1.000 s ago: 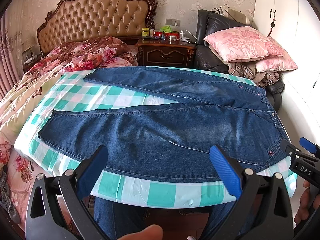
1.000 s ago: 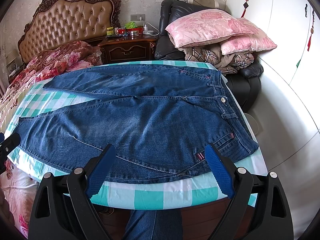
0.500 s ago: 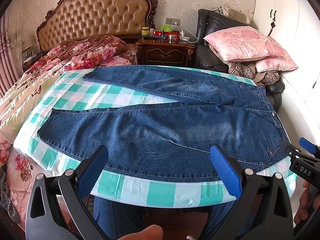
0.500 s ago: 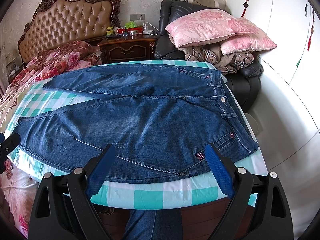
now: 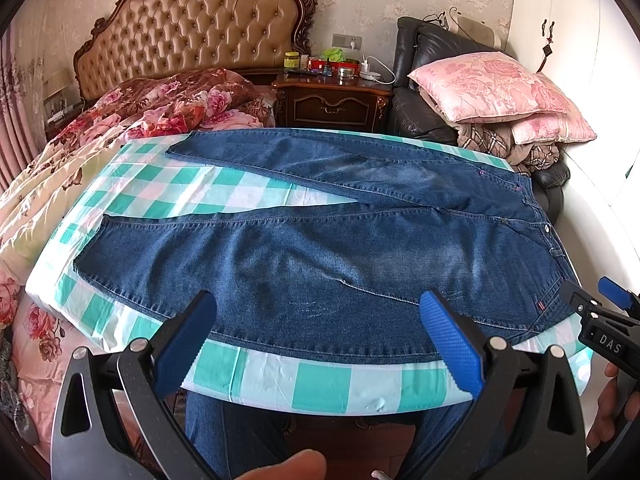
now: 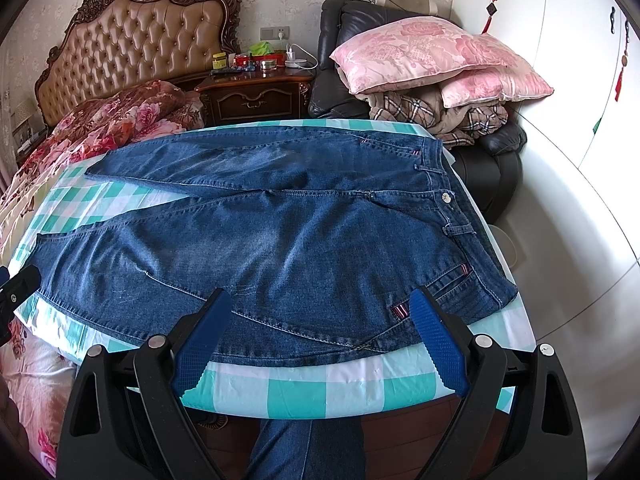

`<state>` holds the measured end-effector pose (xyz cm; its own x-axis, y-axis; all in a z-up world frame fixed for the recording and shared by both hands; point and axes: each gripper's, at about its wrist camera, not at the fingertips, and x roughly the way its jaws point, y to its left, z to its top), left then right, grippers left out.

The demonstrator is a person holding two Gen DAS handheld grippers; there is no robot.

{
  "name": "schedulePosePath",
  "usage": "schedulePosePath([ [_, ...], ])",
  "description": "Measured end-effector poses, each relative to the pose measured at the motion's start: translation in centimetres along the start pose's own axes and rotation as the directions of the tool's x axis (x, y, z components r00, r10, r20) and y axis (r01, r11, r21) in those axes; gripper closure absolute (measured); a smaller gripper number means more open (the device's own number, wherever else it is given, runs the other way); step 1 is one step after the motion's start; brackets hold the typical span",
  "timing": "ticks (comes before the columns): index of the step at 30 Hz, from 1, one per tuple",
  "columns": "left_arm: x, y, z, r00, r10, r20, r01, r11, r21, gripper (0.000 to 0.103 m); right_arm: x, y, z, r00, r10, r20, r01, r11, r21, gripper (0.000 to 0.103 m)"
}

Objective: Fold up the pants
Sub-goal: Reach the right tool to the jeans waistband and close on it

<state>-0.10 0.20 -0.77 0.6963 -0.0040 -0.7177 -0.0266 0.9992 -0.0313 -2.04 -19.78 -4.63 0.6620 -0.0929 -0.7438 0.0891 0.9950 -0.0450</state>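
A pair of blue jeans (image 5: 320, 248) lies flat on a table covered with a green and white checked cloth (image 5: 320, 384). The waistband is at the right end and the two legs run out to the left, spread apart in a narrow V with checked cloth showing between them. The near leg lies along the near edge of the table; the far leg angles toward the far left corner.

The left gripper (image 5: 320, 344) hangs over the near edge, in front of the middle of the near leg, its blue pads (image 5: 182, 344) spread wide and holding nothing. The right gripper (image 6: 320, 340) hangs over the same edge further right, near the hip pocket and its small striped tag (image 6: 399, 311), also spread wide and empty. Neither touches the denim.

Beyond the table, on the left, stands a bed (image 5: 132, 112) with a flowered quilt and a tufted headboard. A dark nightstand (image 5: 332, 104) sits at the far centre, and pink pillows (image 5: 496, 88) are stacked on a black chair on the far right.
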Motion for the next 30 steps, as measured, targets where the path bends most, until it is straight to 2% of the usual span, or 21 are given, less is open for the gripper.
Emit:
schedulePosePath([
  [3, 0.3, -0.3, -0.3, 1.000, -0.005, -0.006, 0.005, 1.000, -0.003, 0.001, 0.2, -0.2, 0.0, 1.000, 0.012, -0.007, -0.012, 1.000, 0.004, 0.016],
  [5, 0.6, -0.2, -0.4, 1.000, -0.013, -0.011, 0.013, 1.000, -0.015, 0.002, 1.1, -1.3, 0.2, 0.997, 0.068, -0.029, -0.067, 0.997, 0.040, 0.016],
  [7, 1.2, 0.4, -0.4, 0.999, -0.046, -0.005, 0.045, 0.998, -0.040, 0.002, 2.5, -3.2, 1.1, 0.993, 0.109, -0.037, -0.106, 0.992, 0.073, 0.016],
  [9, 1.5, 0.8, -0.2, 0.996, -0.091, 0.020, 0.092, 0.994, -0.060, 0.002, 4.4, -5.5, 2.8, 0.993, 0.113, -0.037, -0.109, 0.989, 0.095, 0.016],
  [10, 1.7, 0.8, -0.3, 0.991, -0.126, 0.045, 0.128, 0.990, -0.061, 0.002, 5.9, -7.5, 4.4, 0.995, 0.091, -0.039, -0.086, 0.990, 0.110, 0.016],
  [12, 2.2, 0.9, -0.1, 0.987, -0.150, 0.061, 0.153, 0.987, -0.049, 0.001, 8.8, -10.9, 7.5, 0.997, 0.069, -0.039, -0.063, 0.988, 0.138, 0.015],
  [14, 3.2, 0.6, 0.0, 0.988, -0.146, 0.045, 0.148, 0.989, -0.027, 0.001, 13.4, -15.5, 11.1, 0.995, 0.064, -0.073, -0.048, 0.978, 0.201, 0.015],
  [16, 4.1, 0.7, 0.1, 0.988, -0.152, 0.025, 0.153, 0.988, -0.030, 0.002, 18.1, -19.5, 14.4, 0.994, 0.008, -0.109, 0.018, 0.973, 0.231, 0.016],
  [19, 6.3, 1.4, 0.3, 0.983, -0.183, -0.032, 0.181, 0.981, -0.072, 0.002, 24.3, -22.8, 18.3, 0.988, -0.008, -0.152, 0.043, 0.972, 0.232, 0.022],
  [25, 10.3, 3.1, 1.1, 0.987, -0.139, -0.085, 0.131, 0.987, -0.094, 0.002, 31.9, -24.7, 22.3, 0.983, 0.021, -0.182, 0.021, 0.973, 0.228, 0.022],
  [29, 12.0, 4.1, 1.7, 0.987, -0.115, -0.109, 0.103, 0.989, -0.107, 0.002, 36.5, -25.0, 23.2, 0.969, 0.000, -0.246, 0.050, 0.979, 0.197, 0.025],
  [30, 12.3, 4.2, 1.8, 0.987, -0.112, -0.112, 0.099, 0.989, -0.110, 0.002, 36.8, -25.1, 23.3, 0.969, -0.002, -0.247, 0.052, 0.979, 0.197, 0.028],
])
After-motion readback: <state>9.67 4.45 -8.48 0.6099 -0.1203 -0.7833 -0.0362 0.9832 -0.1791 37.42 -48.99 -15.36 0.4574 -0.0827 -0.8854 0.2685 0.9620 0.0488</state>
